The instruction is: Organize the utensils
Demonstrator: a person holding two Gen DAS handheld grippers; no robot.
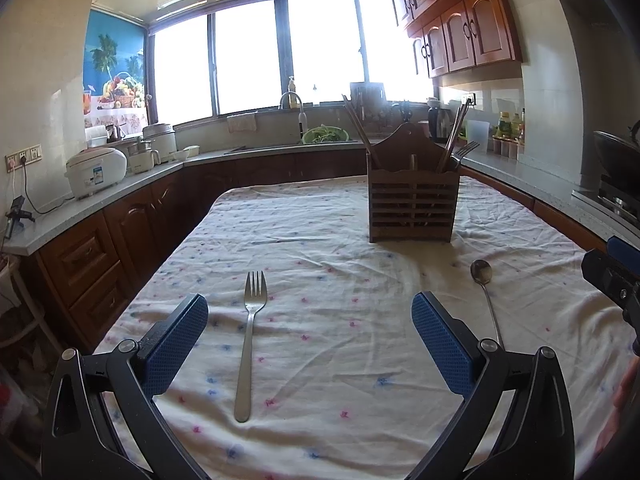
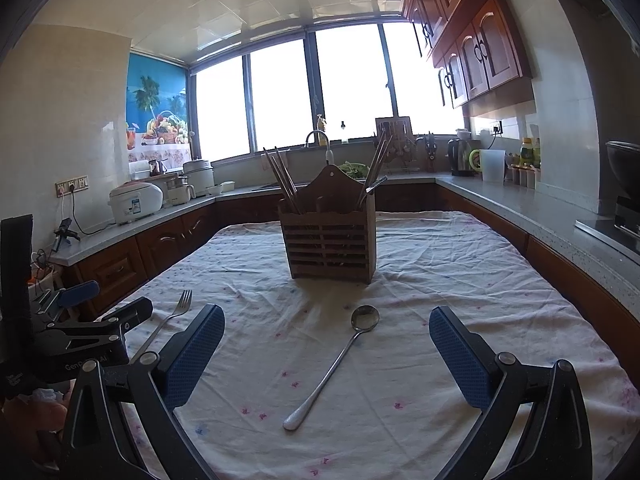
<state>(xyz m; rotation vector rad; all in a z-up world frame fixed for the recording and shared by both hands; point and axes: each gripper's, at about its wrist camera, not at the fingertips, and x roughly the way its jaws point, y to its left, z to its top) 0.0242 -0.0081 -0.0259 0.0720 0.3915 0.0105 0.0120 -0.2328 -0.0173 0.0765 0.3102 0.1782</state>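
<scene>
Both pairs of jaws spread, empty. Fork [image 1: 250,344] lies lengthwise ahead of left gripper [image 1: 310,344], tines toward holder [image 1: 414,204]. Spoon [image 2: 334,364] lies slantwise ahead of right gripper [image 2: 326,354], bowl toward holder.

The left gripper [image 1: 310,338] hangs over the white cloth-covered table with small pink and blue flowers [image 1: 340,420], its blue-padded fingers [image 1: 176,344] spread wide with nothing between them but a silver metal fork [image 1: 249,344] lying flat, tines pointing away. A long-handled silver spoon [image 1: 485,296] lies to the right, beside the right-hand finger. Beyond stands a brown slatted wooden utensil holder [image 1: 414,204] containing what look like chopsticks [image 1: 452,140] and another fork.
</scene>
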